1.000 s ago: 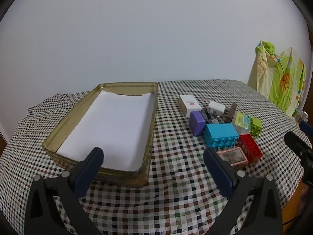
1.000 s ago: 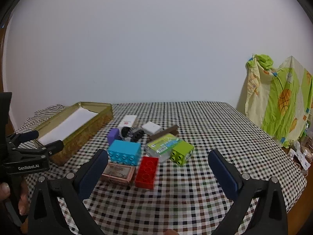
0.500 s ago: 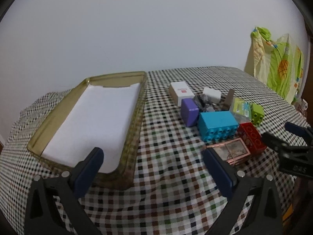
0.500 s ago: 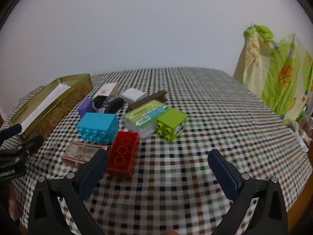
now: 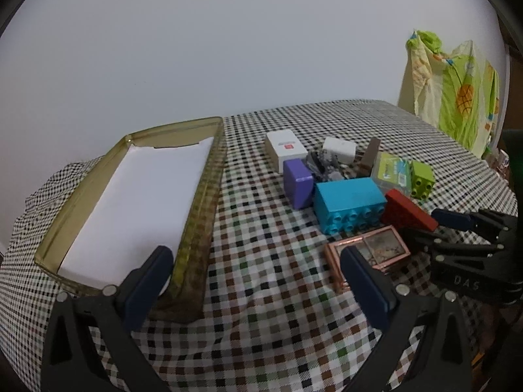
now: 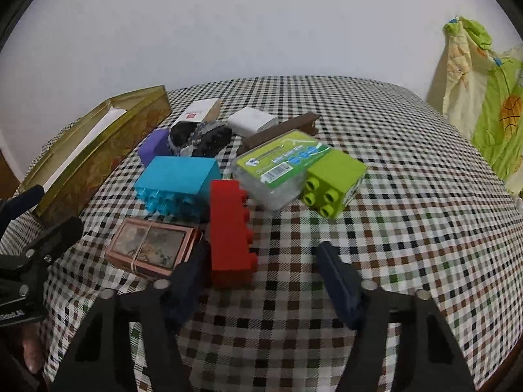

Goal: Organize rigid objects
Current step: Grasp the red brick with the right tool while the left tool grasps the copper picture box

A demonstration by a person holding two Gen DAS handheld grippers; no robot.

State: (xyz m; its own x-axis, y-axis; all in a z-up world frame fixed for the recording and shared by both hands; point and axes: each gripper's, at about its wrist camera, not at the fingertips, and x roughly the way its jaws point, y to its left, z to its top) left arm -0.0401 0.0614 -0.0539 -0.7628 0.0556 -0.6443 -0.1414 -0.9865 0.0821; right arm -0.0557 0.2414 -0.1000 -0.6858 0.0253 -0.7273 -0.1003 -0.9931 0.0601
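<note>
A gold tin tray [image 5: 199, 202] lined with white paper lies at the left of the checked table; it also shows in the right wrist view [image 6: 98, 153]. A pile of objects lies to its right: red brick [image 6: 230, 228], blue brick [image 6: 179, 181], green brick [image 6: 333, 183], purple block [image 5: 295, 179], framed copper box [image 6: 152, 248], clear case with green label [image 6: 278, 166]. My right gripper [image 6: 261, 261] is open, its left finger beside the near end of the red brick. My left gripper [image 5: 255, 264] is open and empty, between tray and pile.
Two white boxes [image 5: 284, 150] [image 5: 338, 148], a dark crumpled object [image 6: 199, 137] and a brown stick [image 6: 281, 129] lie behind the bricks. A yellow-green cloth [image 6: 483, 98] hangs at the right, past the table edge.
My right gripper has moved forward and down to the red brick and its jaws have narrowed. My left gripper has shifted right and closer to the table.
</note>
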